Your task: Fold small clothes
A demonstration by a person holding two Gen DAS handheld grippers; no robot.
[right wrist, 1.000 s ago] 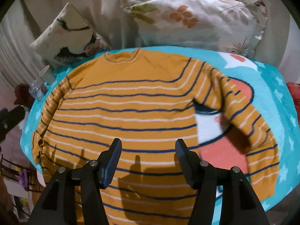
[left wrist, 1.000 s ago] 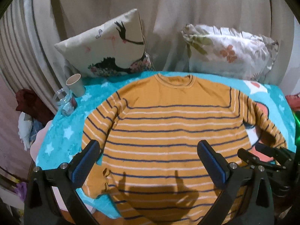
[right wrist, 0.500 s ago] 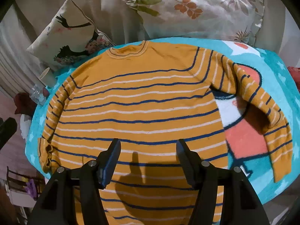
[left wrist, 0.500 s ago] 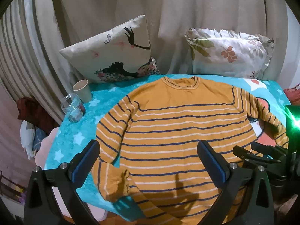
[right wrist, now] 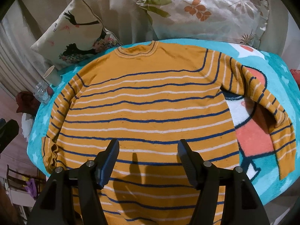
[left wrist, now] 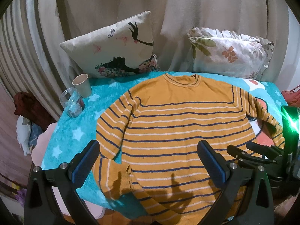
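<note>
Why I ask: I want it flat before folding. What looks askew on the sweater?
The sweater lies flat, but its left sleeve cuff is bunched and doubled over near the table edge, and the right sleeve is humped, not smoothed.

Home interior, likely bedroom or living room. Soft surface under turquoise star-print blanket with cartoon figure. Two cushions propped against pale curtain at 12 o'clock: silhouette-print pillow and floral frilled pillow. Paper cup and glass jar at 10 o'clock on blanket edge. Heaped clothes at 9 o'clock beyond edge. Striped sweater spread flat. Dim indoor lighting, hard shadows.
</note>
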